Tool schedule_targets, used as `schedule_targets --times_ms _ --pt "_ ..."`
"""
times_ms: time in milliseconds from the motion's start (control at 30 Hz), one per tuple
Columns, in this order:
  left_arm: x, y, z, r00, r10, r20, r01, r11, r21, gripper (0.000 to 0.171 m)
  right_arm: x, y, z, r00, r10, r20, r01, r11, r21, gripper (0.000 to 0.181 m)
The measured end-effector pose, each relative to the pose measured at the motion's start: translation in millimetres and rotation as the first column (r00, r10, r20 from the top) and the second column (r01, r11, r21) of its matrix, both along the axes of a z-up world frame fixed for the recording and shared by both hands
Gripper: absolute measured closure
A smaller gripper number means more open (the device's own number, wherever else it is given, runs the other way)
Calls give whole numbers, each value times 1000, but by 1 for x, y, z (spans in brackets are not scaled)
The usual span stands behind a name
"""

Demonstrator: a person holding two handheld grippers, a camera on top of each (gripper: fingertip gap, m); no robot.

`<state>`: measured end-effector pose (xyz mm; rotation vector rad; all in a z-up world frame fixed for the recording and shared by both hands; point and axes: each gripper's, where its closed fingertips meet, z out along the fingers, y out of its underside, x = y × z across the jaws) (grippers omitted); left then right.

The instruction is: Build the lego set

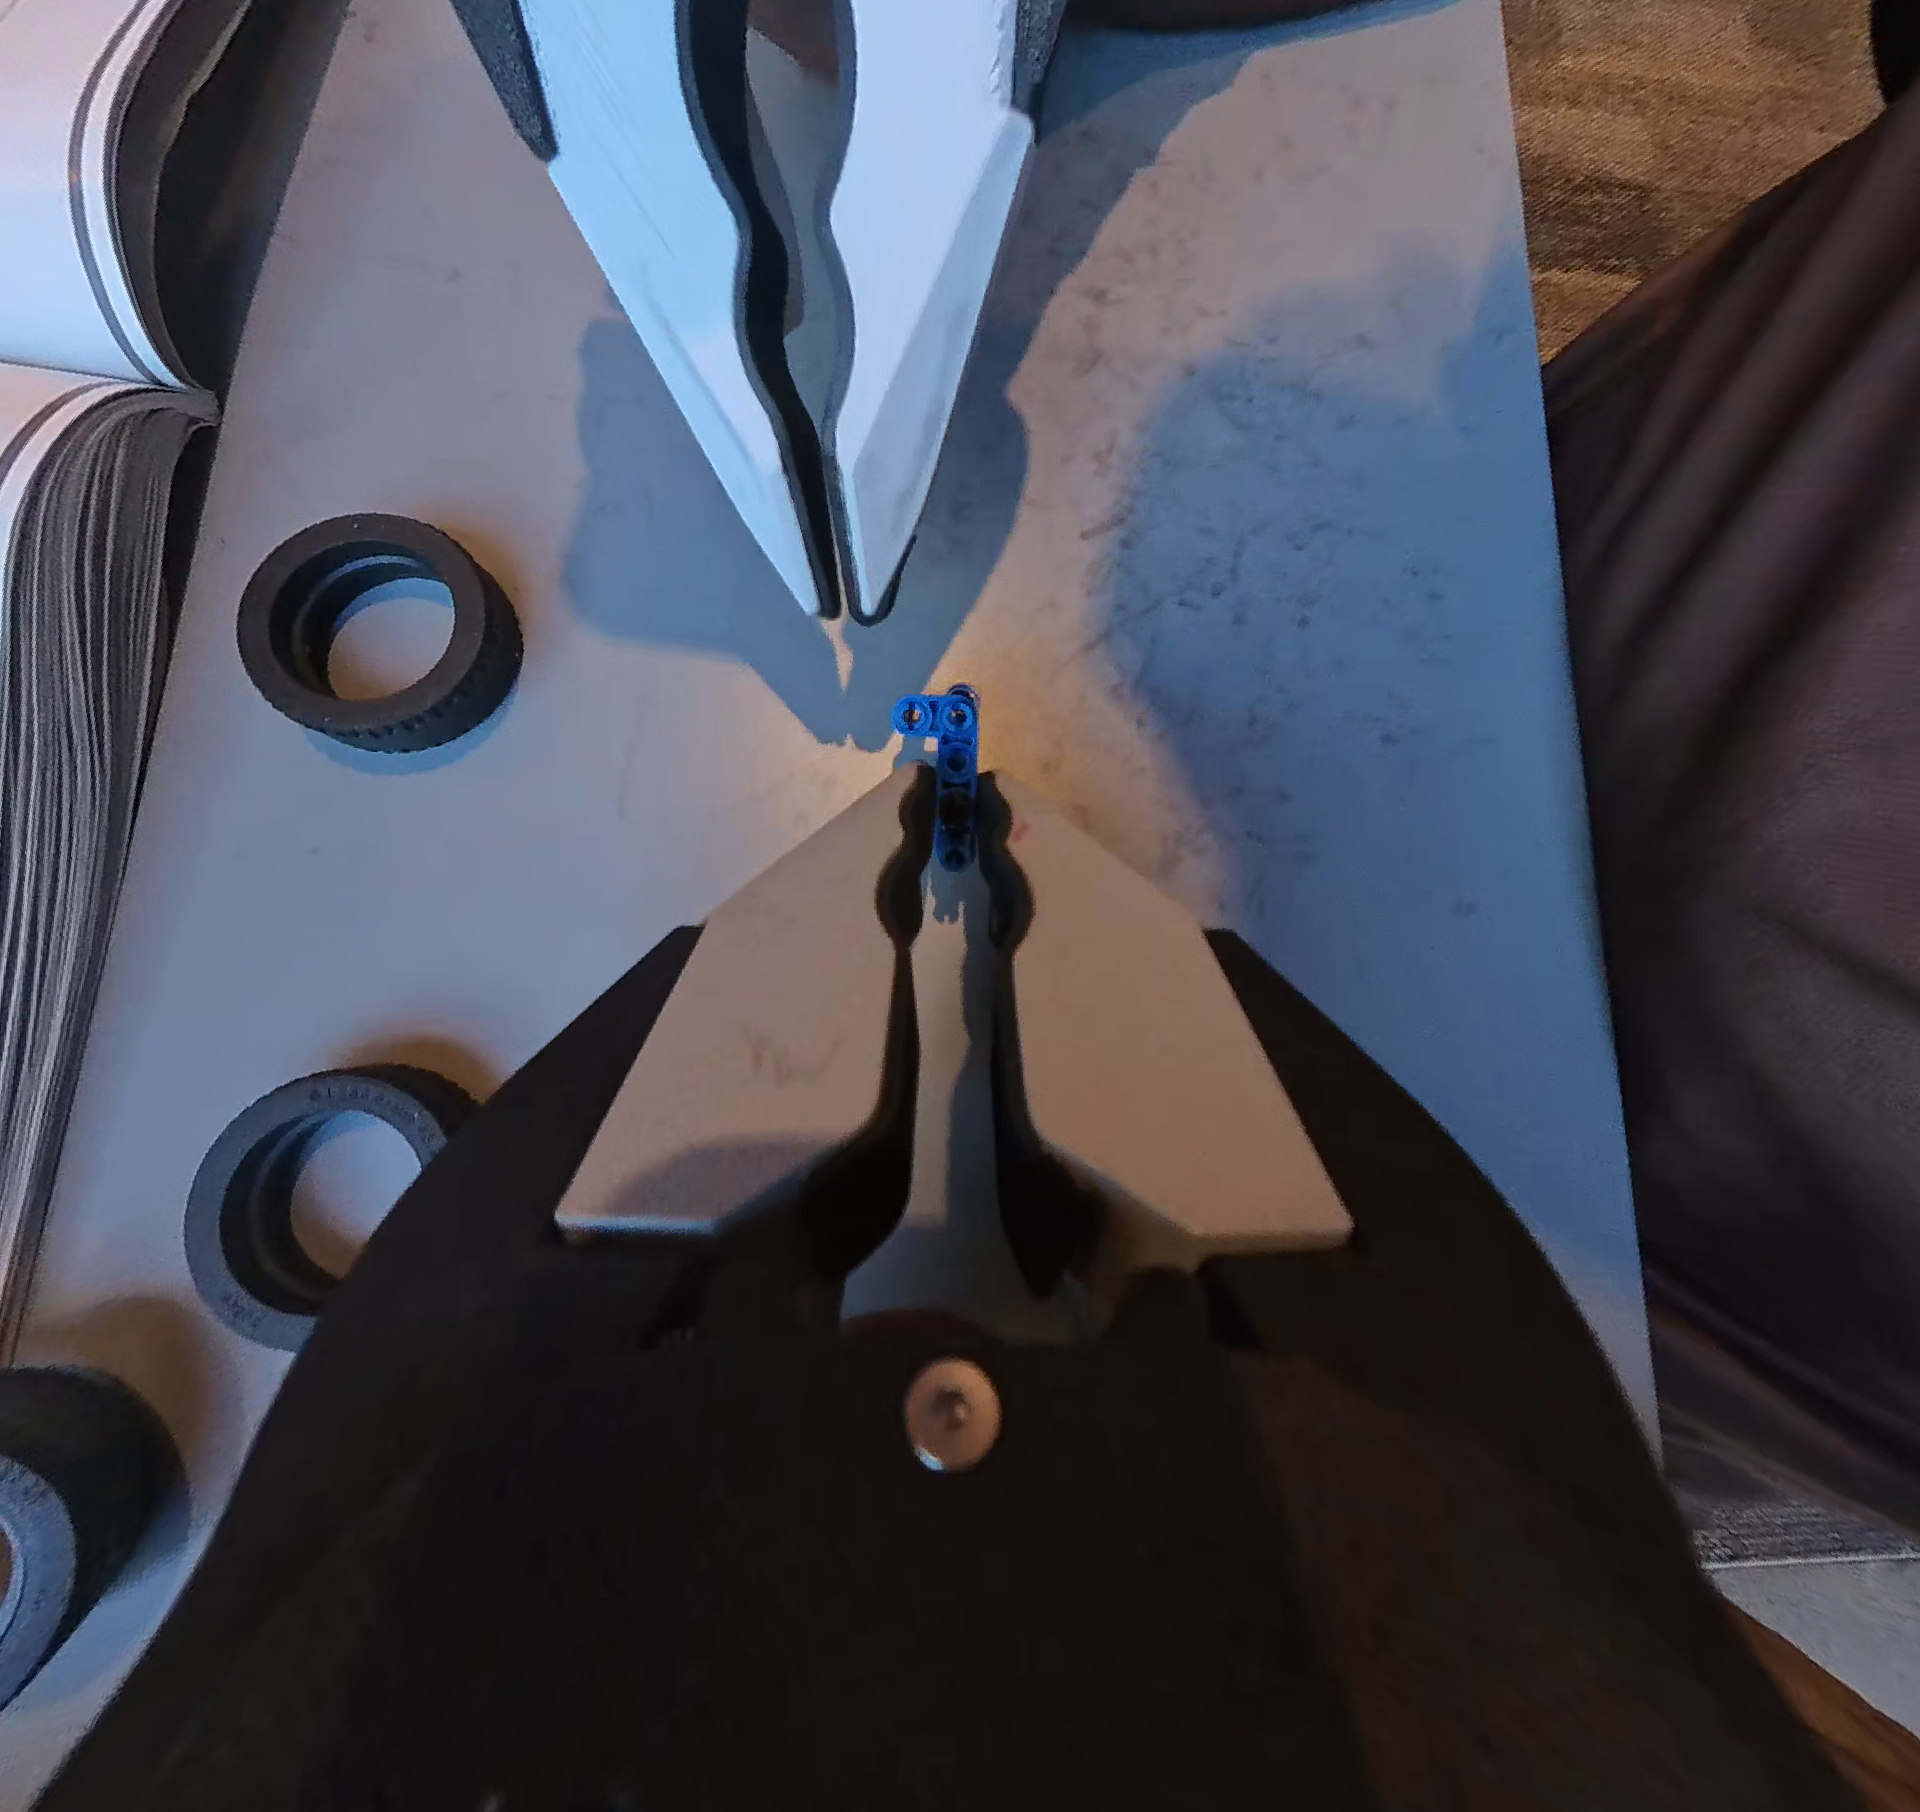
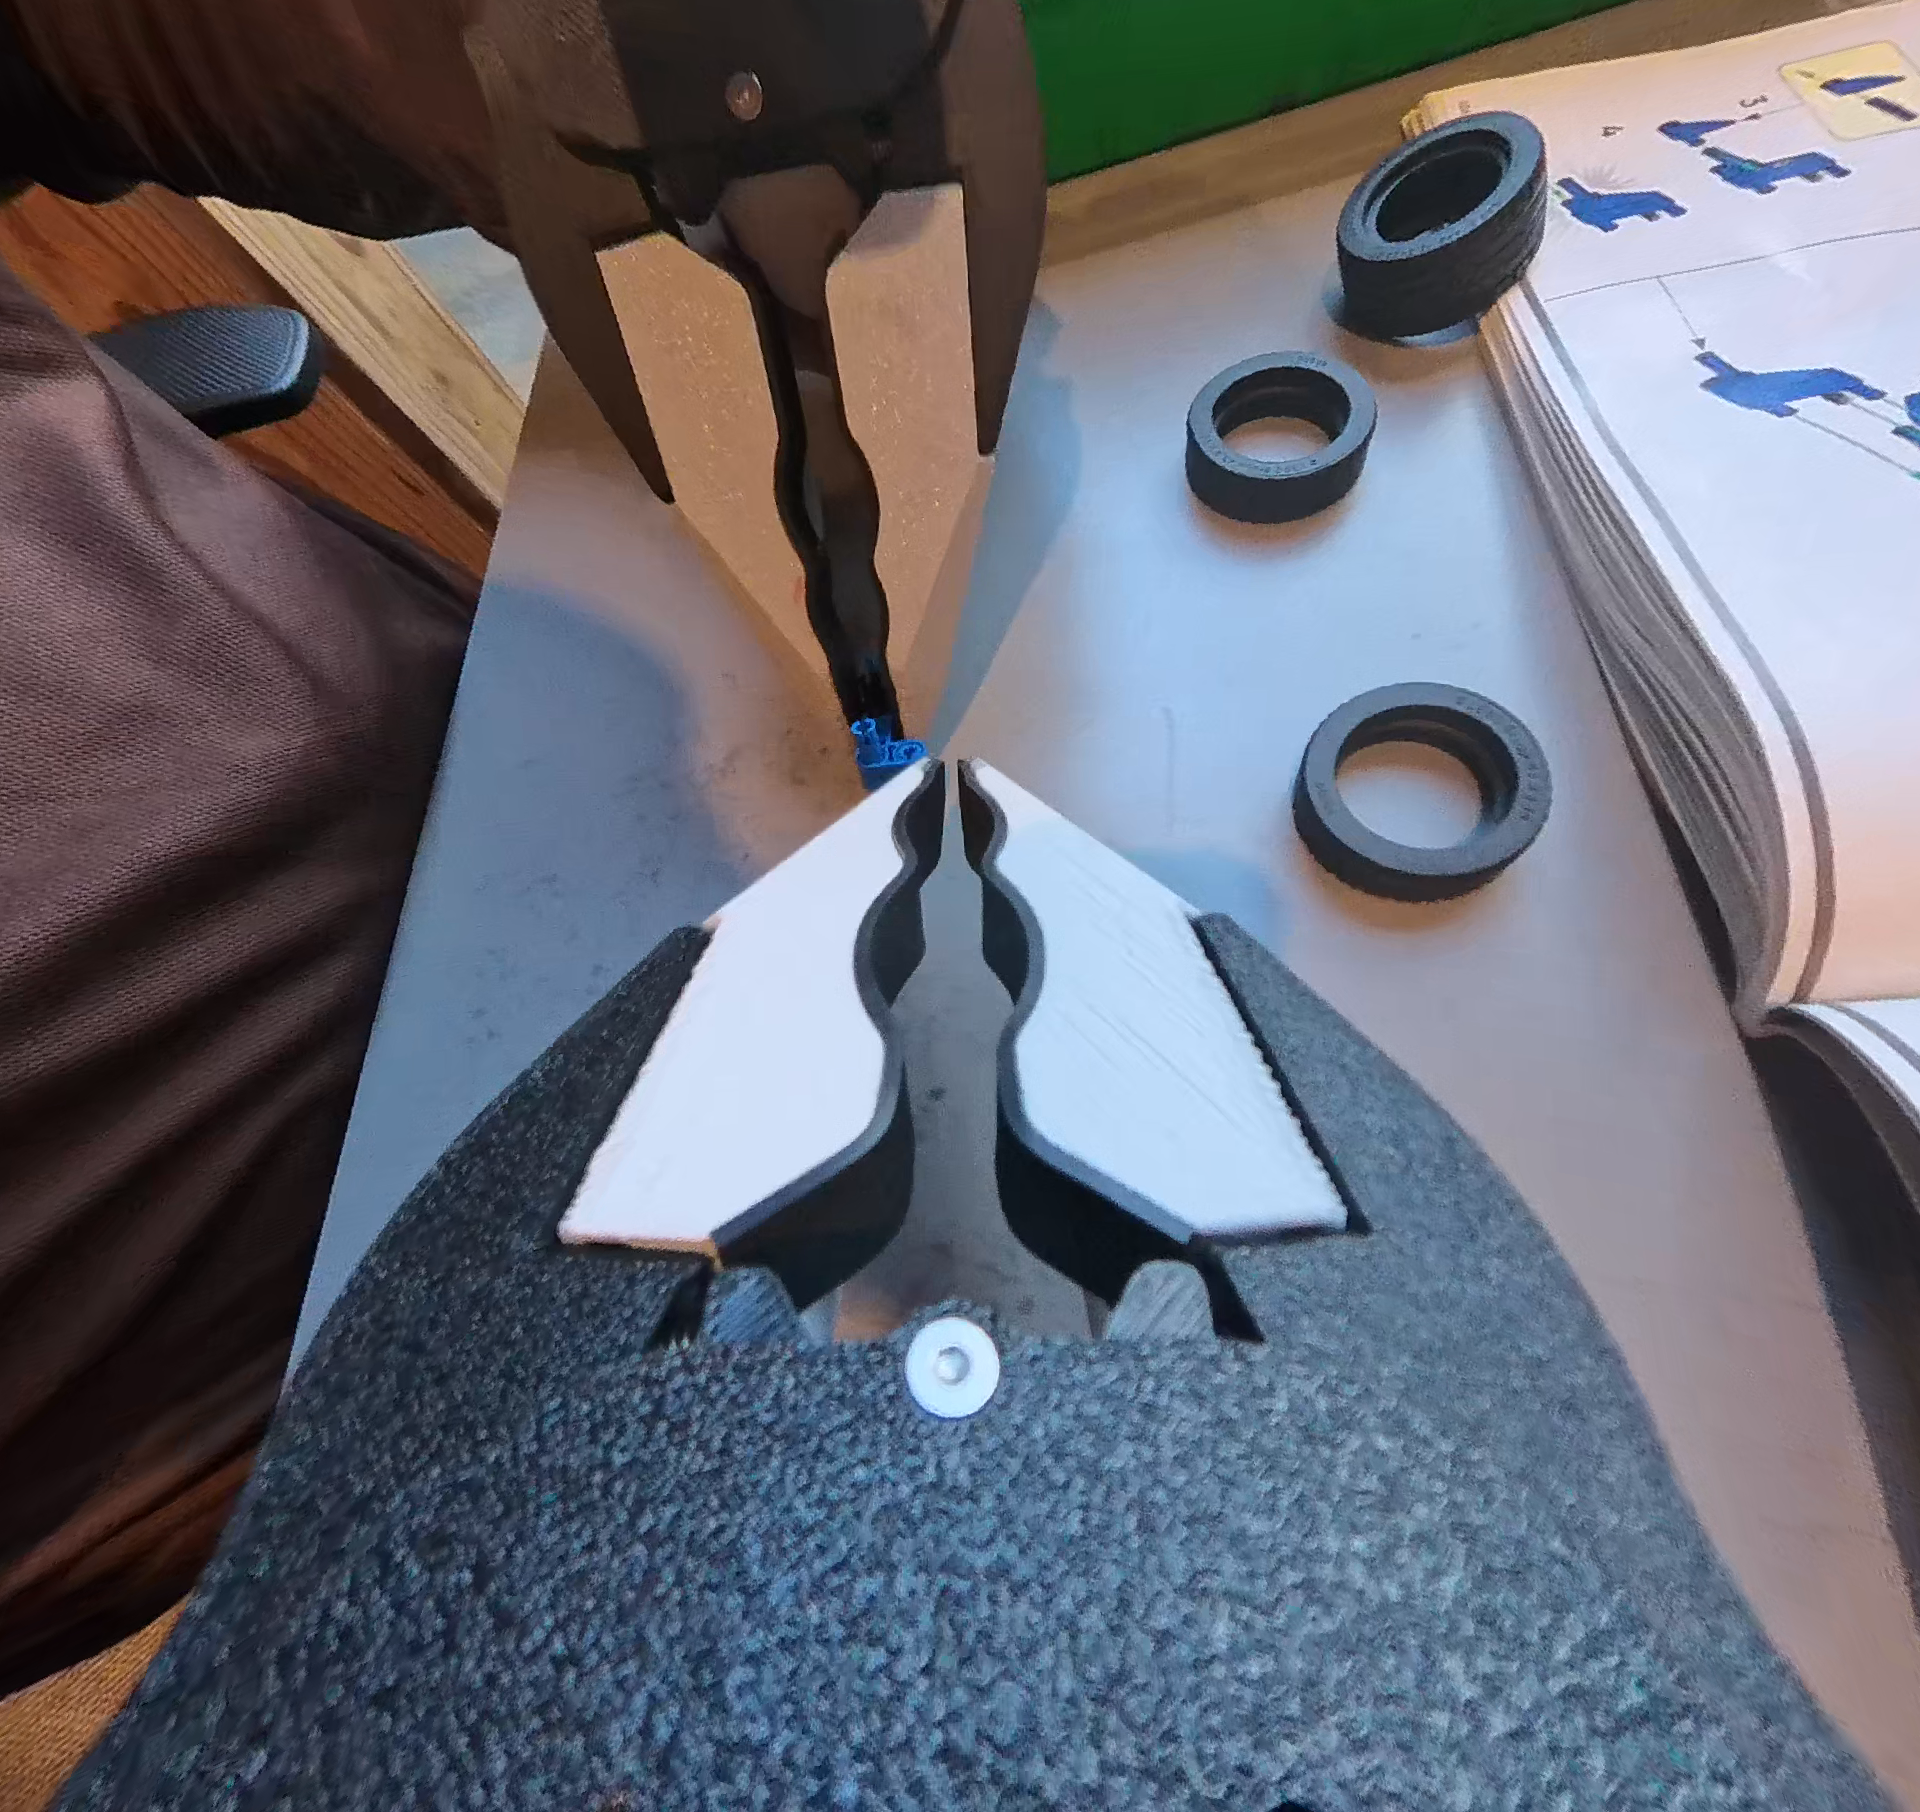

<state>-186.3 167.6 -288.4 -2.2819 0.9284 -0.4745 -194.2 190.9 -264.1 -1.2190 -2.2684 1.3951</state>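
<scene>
Blue piece: a small L-shaped blue lego beam (image 1: pixel 951 775) is being held just above the grey table (image 1: pixel 1299 619), its short arm sticking out past the tips.
Left gripper (image 1: pixel 954 775): its tongs are clamping the beam's long arm.
Right gripper (image 2: pixel 951 767): its tongs are sitting nearly together, empty, just beside the beam.
Surroundings: black tyres (image 2: pixel 1423 806) and the open instruction book (image 2: pixel 1714 412) are lying well apart from it.
Risk: with so thin a grip, a nudge from the right tips could be twisting the beam loose and dropping it.

lower end of the blue lego piece (image 1: pixel 954 786) hidden between the left tongs (image 1: pixel 954 775), perhaps pinned
</scene>
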Motion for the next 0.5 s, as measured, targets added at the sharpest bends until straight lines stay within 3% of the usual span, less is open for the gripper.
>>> schedule_targets --times_ms 167,367,500 --pt "-3 -1 2 1000 19 -8 -19 1000 23 168 7 1 -18 999 10 40 -14 996 92 173" --pt "-8 -7 9 988 131 85 -134 991 22 167 11 -4 -25 1000 2 -5 -1 975 221 172" --pt "-6 5 22 977 172 126 -177 984 32 167 1 -7 -6 997 -15 -71 24 992 126 157"
